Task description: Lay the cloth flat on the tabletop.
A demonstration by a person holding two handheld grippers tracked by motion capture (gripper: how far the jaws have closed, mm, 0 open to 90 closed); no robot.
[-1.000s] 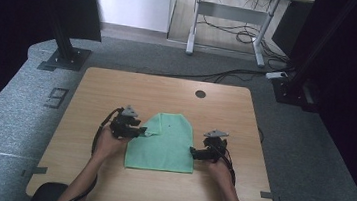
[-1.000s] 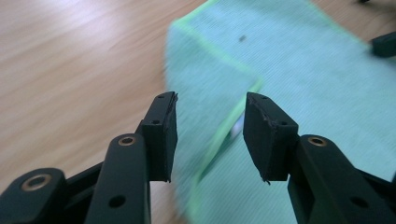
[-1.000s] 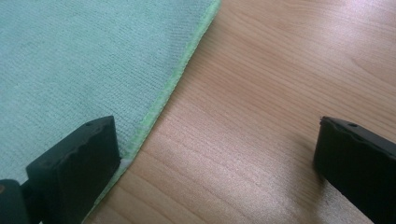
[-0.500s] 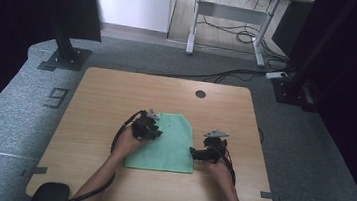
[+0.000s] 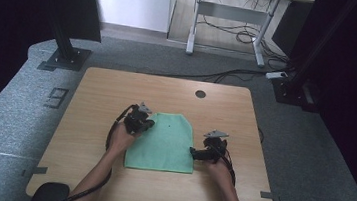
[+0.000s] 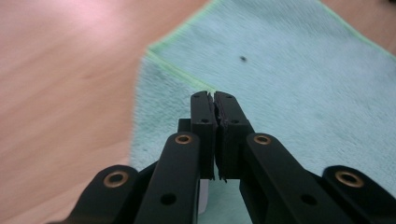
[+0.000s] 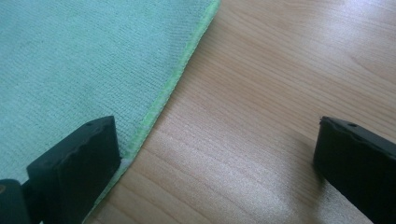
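Lying flat mid-table, green cloth with far-left corner folded in. Left gripper hovering over that fold, jaws just closed, pressed together on nothing. Right gripper resting spread wide astride the cloth's right edge.

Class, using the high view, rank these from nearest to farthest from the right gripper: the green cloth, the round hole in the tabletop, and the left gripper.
From the right gripper:
1. Green cloth, directly beside it, at its right edge.
2. Left gripper, across the cloth, at its upper left corner.
3. Round hole, near the table's far edge.
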